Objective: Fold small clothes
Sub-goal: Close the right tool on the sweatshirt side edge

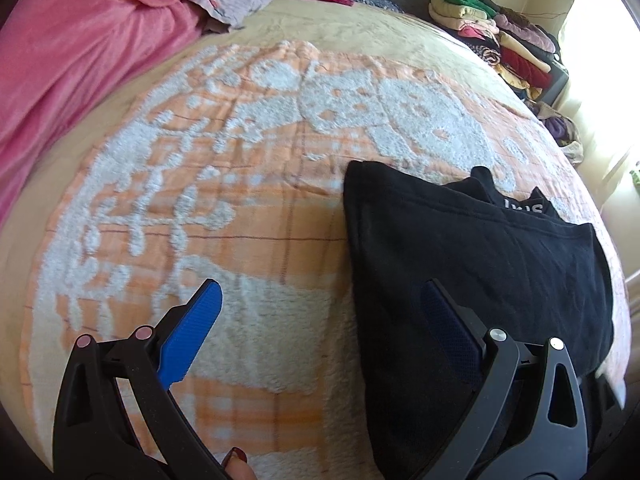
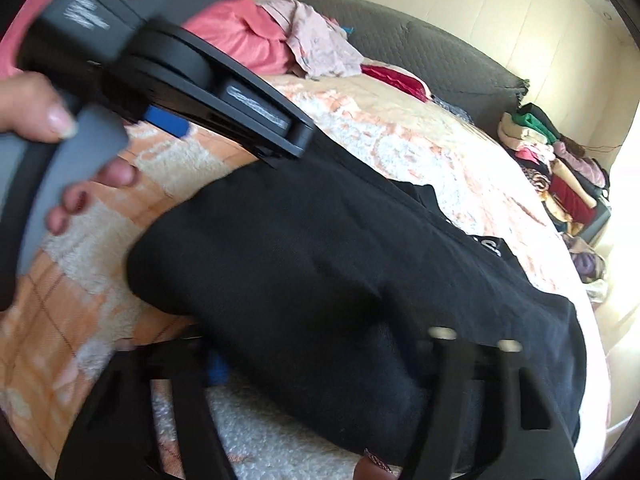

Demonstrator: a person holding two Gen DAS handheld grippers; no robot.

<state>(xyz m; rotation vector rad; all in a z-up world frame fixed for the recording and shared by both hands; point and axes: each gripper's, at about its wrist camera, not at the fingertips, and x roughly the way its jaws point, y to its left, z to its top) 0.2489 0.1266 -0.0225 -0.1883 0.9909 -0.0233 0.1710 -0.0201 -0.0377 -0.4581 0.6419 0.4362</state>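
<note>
The black garment (image 1: pixel 472 264) lay flat on the orange-and-white blanket (image 1: pixel 224 184), toward four o'clock in the left wrist view, likely spread there so an edge could be caught and turned over. The left tongs (image 1: pixel 320 312) stood spread wide, one blue finger (image 1: pixel 192 328) over bare blanket at seven o'clock, the other over the cloth's near edge, pinching nothing; they seemed poised to straddle that edge. In the right wrist view the garment filled the middle, draping over the right tongs (image 2: pixel 320 364) at six o'clock. Cloth lay between their jaws, but blur hid whether they pinched it, so I cannot tell. The person's left hand (image 2: pixel 60 152) gripped its handle at nine o'clock, tongs angled downward.
</note>
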